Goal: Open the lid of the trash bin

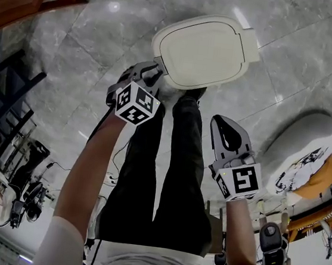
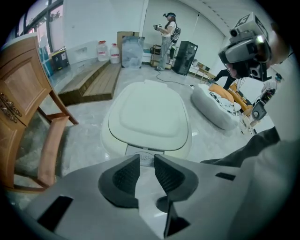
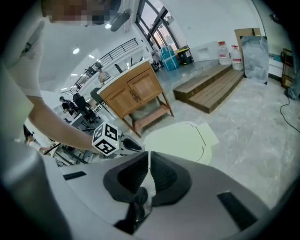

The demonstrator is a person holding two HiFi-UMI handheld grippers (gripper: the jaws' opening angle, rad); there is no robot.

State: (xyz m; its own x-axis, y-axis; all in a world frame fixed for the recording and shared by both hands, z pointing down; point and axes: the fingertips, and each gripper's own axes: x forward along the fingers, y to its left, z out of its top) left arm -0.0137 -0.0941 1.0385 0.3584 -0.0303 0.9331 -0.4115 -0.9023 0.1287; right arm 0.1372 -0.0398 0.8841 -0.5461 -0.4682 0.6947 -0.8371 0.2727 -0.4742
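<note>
Hovering at the near edge of the trash bin, the left tool (image 1: 156,69) had its jaws drawn almost together on nothing, tips just short of the round push tab (image 2: 142,157) at the front of the lid (image 1: 203,52). (Photographer)

And the right tool (image 3: 149,157)? (Desk)

Clenched and empty, held back over the person's leg (image 1: 174,160), well apart from the bin. It looked to have no part in the job. (Photographer)

So where did the task stand? (Desk)

At the start, by my reading. The cream lid lay flat and shut on the bin, which stood on the grey marble floor (image 1: 106,31) at the person's feet, beside a wooden chair (image 2: 28,108). No gap showed under the rim in any view. (Photographer)

What was left? (Desk)

Everything that counts: the tab pressed or the front edge lifted, then the lid swung up. Whether the tips were touching the tab, I could not tell. (Photographer)
</note>
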